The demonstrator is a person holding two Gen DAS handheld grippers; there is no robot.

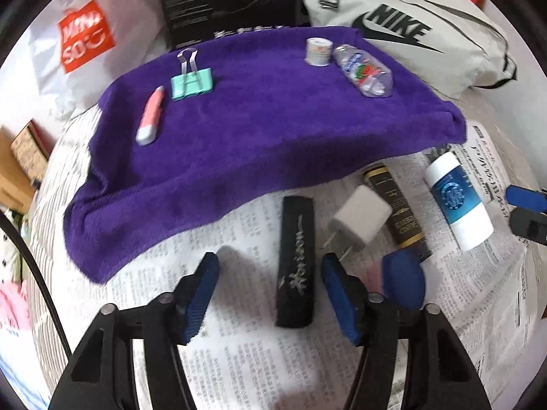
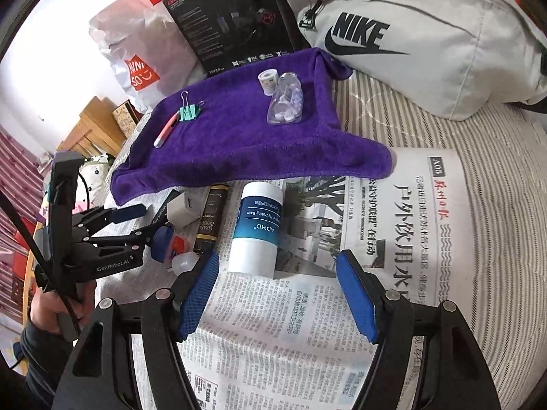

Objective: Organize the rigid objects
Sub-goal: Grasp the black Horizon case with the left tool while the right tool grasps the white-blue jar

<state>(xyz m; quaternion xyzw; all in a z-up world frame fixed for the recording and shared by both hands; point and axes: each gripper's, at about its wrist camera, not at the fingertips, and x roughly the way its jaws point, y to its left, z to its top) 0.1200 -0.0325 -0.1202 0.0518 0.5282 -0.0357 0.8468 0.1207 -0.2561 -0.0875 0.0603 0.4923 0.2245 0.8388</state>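
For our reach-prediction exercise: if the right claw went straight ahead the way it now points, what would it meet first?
Most likely the white-and-blue balm stick, lying on the newspaper just ahead of the open right claw, slightly towards its left finger. Depth is uncertain in this fisheye view.

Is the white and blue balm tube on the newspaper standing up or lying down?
Lying down. The balm tube rests lengthwise on the newspaper, its label text sideways, just ahead of the right gripper, whose jaws are open and clear of it.

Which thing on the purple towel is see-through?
The clear plastic bottle lying on its side near the towel's right edge. You can see the tablets inside it. The little white roll, green binder clip and pink cutter are solid-coloured.
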